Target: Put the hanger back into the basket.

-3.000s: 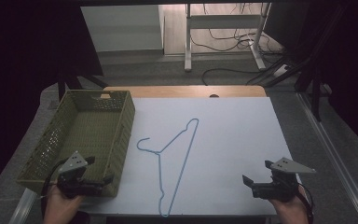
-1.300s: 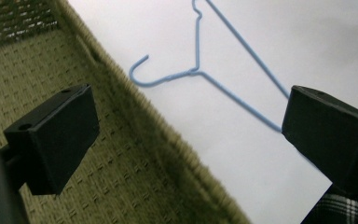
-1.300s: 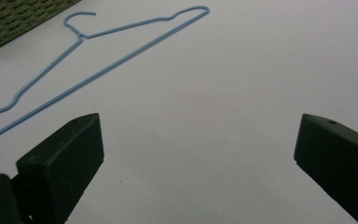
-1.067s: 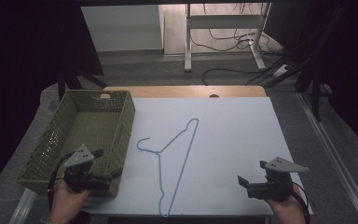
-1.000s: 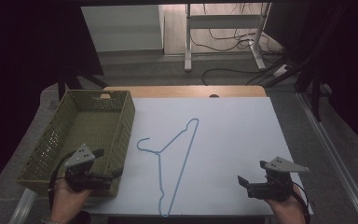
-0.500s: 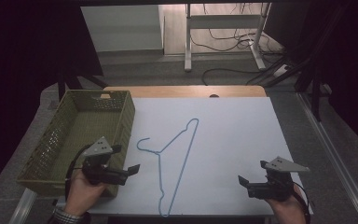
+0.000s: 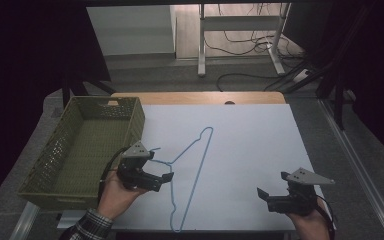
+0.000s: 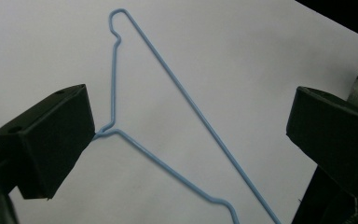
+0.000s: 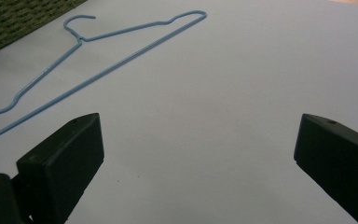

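Left gripper [image 7: 166, 176] has swung in from the green basket [image 7: 55, 155] to the blue wire hanger [image 7: 196, 165], jaws spread over its neck on the white sheet [image 7: 260, 145]. We judge a grasp imminent. Right gripper [image 7: 263, 195] waits, spread.

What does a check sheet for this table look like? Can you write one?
Surface: white table, wooden strip at its far edge.
Job's things: blue wire hanger lying flat; green basket at the table's left edge, nothing seen inside.
Clutter: nothing seen.
Grippers: left gripper open, jaws by the hanger's neck, where hook meets shoulders; contact cannot be told. Right gripper open, low at the table's near right, apart from the hanger.
Cables: a black cable trails from the left gripper; more cables lie on the floor beyond the table.
Surroundings: dim room, metal desk legs behind the table.
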The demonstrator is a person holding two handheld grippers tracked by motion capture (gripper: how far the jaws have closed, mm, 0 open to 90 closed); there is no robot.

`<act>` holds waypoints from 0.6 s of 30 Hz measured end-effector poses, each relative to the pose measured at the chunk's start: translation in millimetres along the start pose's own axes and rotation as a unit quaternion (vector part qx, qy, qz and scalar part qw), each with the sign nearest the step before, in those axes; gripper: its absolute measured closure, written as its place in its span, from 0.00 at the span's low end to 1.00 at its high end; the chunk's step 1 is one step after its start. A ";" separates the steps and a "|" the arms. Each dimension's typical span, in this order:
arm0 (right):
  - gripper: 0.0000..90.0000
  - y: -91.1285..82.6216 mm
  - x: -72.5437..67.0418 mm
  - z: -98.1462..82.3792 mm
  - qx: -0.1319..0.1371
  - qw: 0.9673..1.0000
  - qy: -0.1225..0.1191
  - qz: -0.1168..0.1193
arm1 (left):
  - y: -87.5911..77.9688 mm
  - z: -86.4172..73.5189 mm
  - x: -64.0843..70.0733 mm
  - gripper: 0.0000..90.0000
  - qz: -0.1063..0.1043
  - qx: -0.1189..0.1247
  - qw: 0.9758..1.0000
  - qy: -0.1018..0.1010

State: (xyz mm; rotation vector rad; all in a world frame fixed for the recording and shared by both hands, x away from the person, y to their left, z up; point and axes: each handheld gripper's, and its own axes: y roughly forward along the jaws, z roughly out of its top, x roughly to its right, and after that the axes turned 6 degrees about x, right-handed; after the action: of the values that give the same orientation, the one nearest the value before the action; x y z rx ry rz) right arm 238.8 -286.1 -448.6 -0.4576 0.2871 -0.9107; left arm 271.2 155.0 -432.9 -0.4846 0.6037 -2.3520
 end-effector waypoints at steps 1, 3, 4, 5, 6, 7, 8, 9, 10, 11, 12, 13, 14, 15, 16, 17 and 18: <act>0.01 0.2 0.1 -0.2 -0.002 1.000 -0.002 0.000 | 3.7 -0.4 -1.3 0.01 0.000 -0.001 1.000 -0.003; 0.01 0.4 0.2 -0.5 -0.003 1.000 -0.002 0.000 | 14.3 -2.1 -4.0 0.02 0.002 -0.005 1.000 -0.003; 0.01 0.4 0.2 -0.5 -0.003 1.000 -0.002 0.000 | 14.3 -2.1 -4.0 0.02 0.002 -0.005 1.000 -0.003; 0.01 0.5 0.2 -0.4 -0.004 1.000 -0.003 0.000 | 20.7 -2.3 -4.7 0.03 0.010 -0.008 1.000 -0.001; 0.01 0.5 0.3 -0.4 -0.004 1.000 -0.003 0.000 | 20.7 -2.3 -4.7 0.04 0.010 -0.008 1.000 -0.001; 0.01 0.6 0.4 -0.4 -0.004 1.000 -0.003 0.001 | 26.7 -1.5 -5.4 0.05 0.018 -0.008 1.000 0.001; 0.01 0.6 0.4 -0.4 -0.004 1.000 -0.003 0.001 | 26.7 -1.5 -5.4 0.07 0.018 -0.008 1.000 0.001; 0.01 0.8 0.6 -0.5 -0.005 1.000 -0.003 0.000 | 29.8 -0.6 -5.9 0.08 0.023 -0.009 1.000 0.001; 0.01 0.8 0.6 -0.5 -0.005 1.000 -0.003 0.000 | 33.1 0.3 -6.6 0.08 0.026 -0.010 1.000 0.000; 0.01 0.9 0.6 -0.6 -0.006 1.000 -0.004 0.000 | 37.3 1.6 -8.1 0.09 0.029 -0.012 0.999 -0.004; 0.02 1.1 0.6 -0.7 -0.007 1.000 -0.005 0.000 | 39.9 2.4 -8.9 0.10 0.030 -0.014 0.999 -0.007; 0.02 1.3 0.6 -0.8 -0.008 1.000 -0.006 0.000 | 43.3 3.4 -10.0 0.12 0.031 -0.015 0.999 -0.007; 0.02 1.3 0.6 -0.8 -0.008 1.000 -0.006 0.000 | 46.5 4.2 -11.2 0.12 0.031 -0.015 0.999 -0.009; 0.02 1.3 0.7 -0.9 -0.009 1.000 -0.005 0.001 | 53.7 5.3 -13.8 0.12 0.032 -0.019 0.999 -0.008; 0.02 1.3 0.7 -0.9 -0.009 1.000 -0.005 0.001 | 53.7 5.3 -13.8 0.13 0.032 -0.019 0.999 -0.008; 0.02 1.3 1.2 -1.2 -0.010 1.000 -0.005 0.000 | 58.0 5.8 -15.6 0.14 0.036 -0.022 0.999 -0.007; 0.02 1.3 1.3 -1.3 -0.011 1.000 -0.005 0.001 | 60.6 5.9 -16.7 0.15 0.036 -0.024 0.999 -0.006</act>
State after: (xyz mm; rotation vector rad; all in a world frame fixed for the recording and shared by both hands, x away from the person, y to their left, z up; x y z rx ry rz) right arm 239.9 -286.8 -450.3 -0.4816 0.2876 -0.9047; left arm 316.4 123.3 -463.5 -0.4900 0.6622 -2.2700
